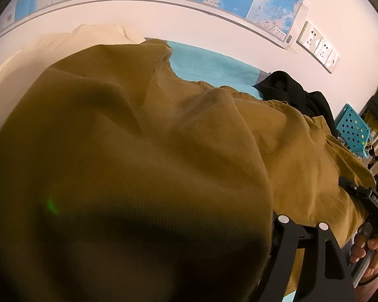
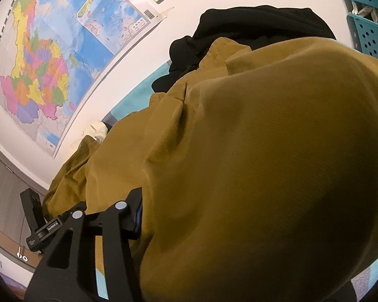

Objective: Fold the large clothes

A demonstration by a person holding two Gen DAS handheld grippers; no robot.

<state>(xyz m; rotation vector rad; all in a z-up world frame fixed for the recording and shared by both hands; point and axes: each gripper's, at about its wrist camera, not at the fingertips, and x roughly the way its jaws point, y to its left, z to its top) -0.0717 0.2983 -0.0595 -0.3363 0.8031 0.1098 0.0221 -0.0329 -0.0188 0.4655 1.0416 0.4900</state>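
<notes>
A large mustard-brown garment (image 1: pixel 143 130) lies on a teal sheet (image 1: pixel 209 65) and fills both views. In the left wrist view it drapes over my left gripper (image 1: pixel 189 239). Only the right-hand finger (image 1: pixel 305 241) shows, far off to the side, so the jaws stand wide apart. Further right is my right gripper (image 1: pixel 365 196), held by a hand (image 1: pixel 370 251) at the garment's edge. In the right wrist view the same garment (image 2: pixel 264 151) hangs over my right gripper (image 2: pixel 189 239). Its left finger (image 2: pixel 95 239) is bare and off to the side. The other fingers are hidden under cloth.
A black garment (image 1: pixel 294 93) is bunched at the far end of the sheet, by the wall. Cream bedding (image 1: pixel 88 35) lies at the back left. A map (image 2: pixel 50 58) and sockets (image 1: pixel 317 45) are on the wall. A blue perforated basket (image 1: pixel 350 128) stands at the right.
</notes>
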